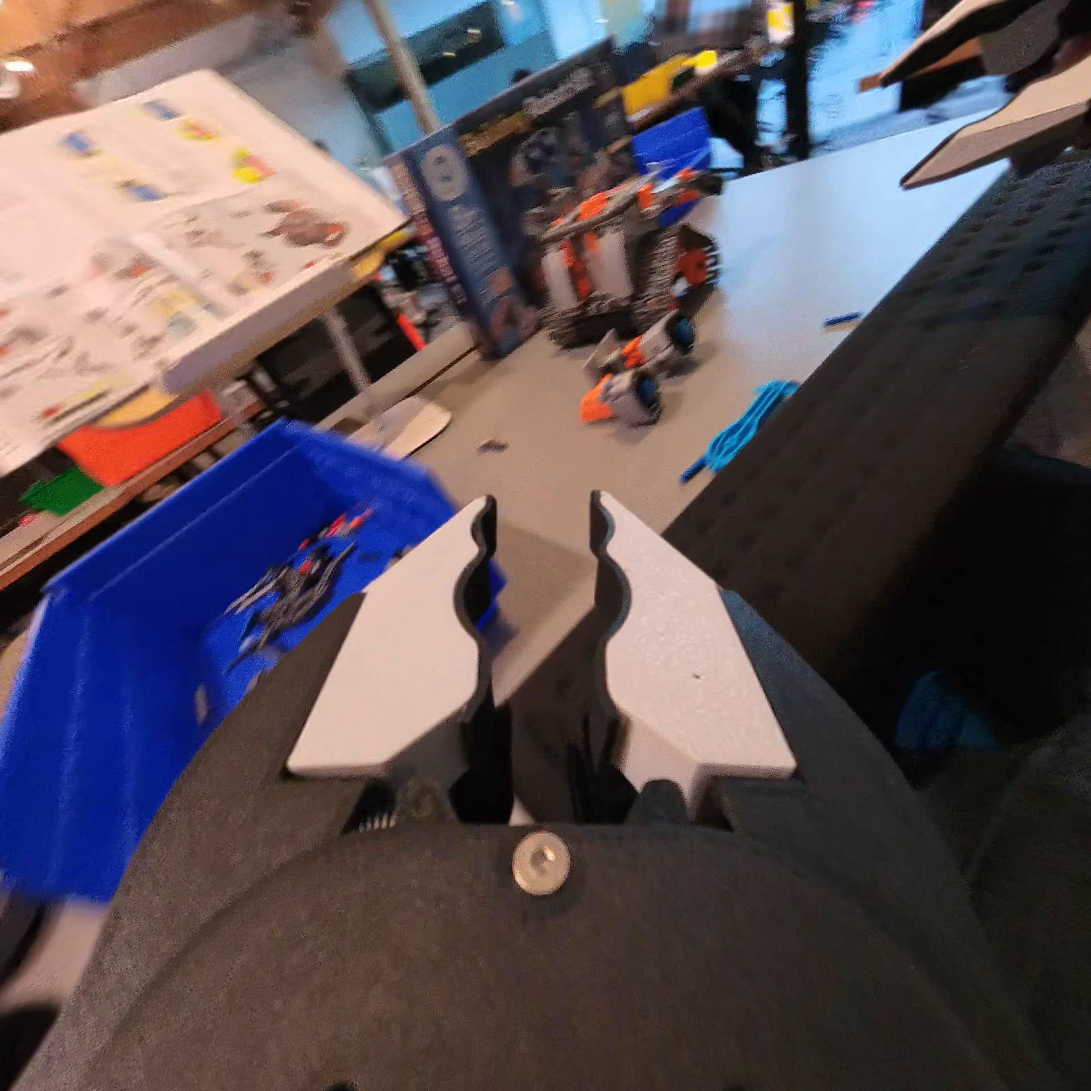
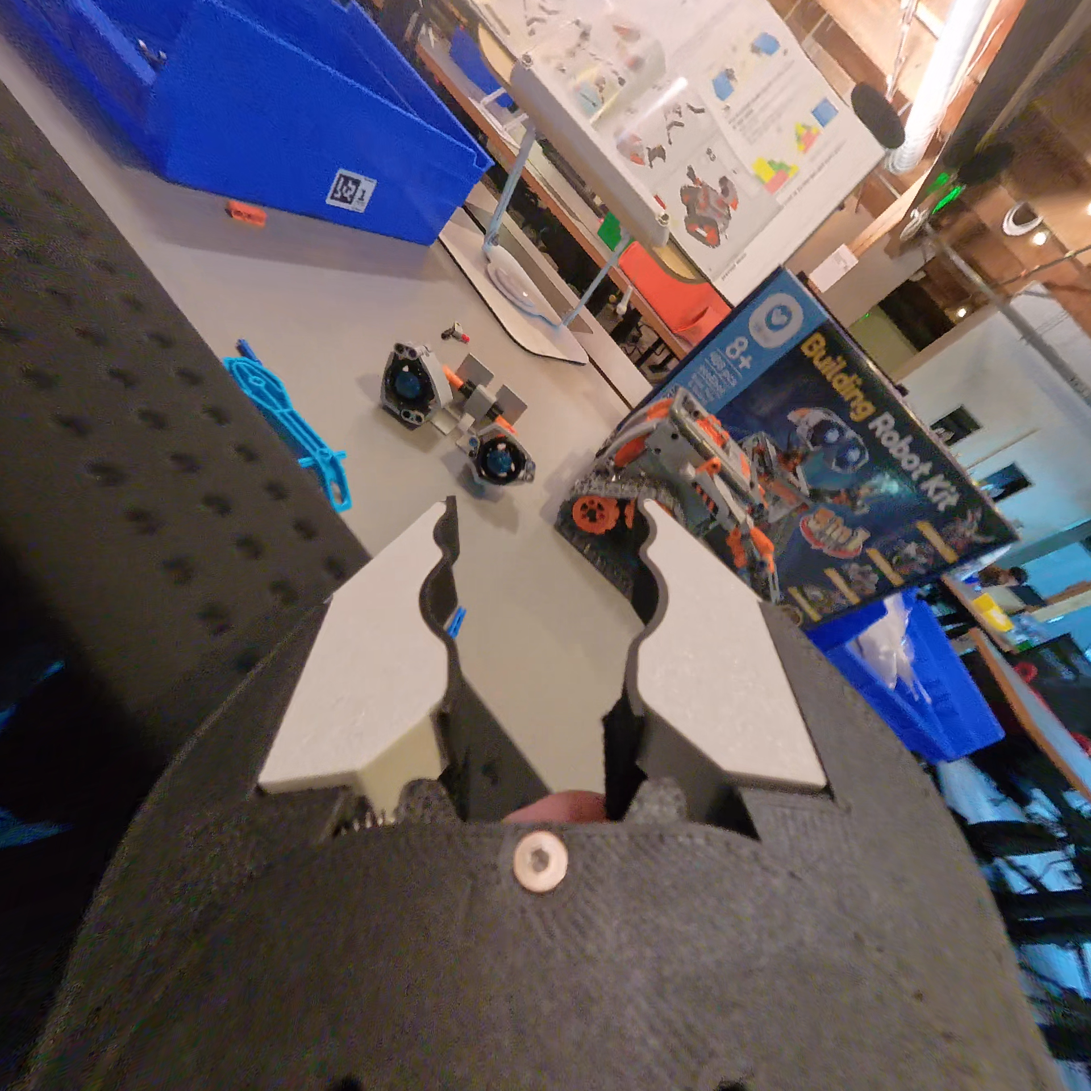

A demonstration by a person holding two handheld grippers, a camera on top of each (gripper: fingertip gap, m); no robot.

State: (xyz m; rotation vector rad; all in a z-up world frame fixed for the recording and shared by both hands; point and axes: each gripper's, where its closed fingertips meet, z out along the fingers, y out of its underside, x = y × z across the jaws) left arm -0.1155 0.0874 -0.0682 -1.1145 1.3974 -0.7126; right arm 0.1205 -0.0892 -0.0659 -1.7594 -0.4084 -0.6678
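Both tools are spread and empty: left tool (image 1: 542,508) beside blue bin (image 1: 177,620) at nine o'clock; right tool (image 2: 546,510) above counter (image 2: 330,295), tracked robot model (image 2: 667,472) at one o'clock.

Right gripper (image 2: 546,508) jaws apart, empty, above grey table (image 2: 330,295), near tracked robot model (image 2: 679,472)

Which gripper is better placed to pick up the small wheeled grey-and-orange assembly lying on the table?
Probably the right gripper: its open jaws point toward the wheeled assembly, just beyond them. The left gripper, also open, hangs beside the blue bin, farther off.
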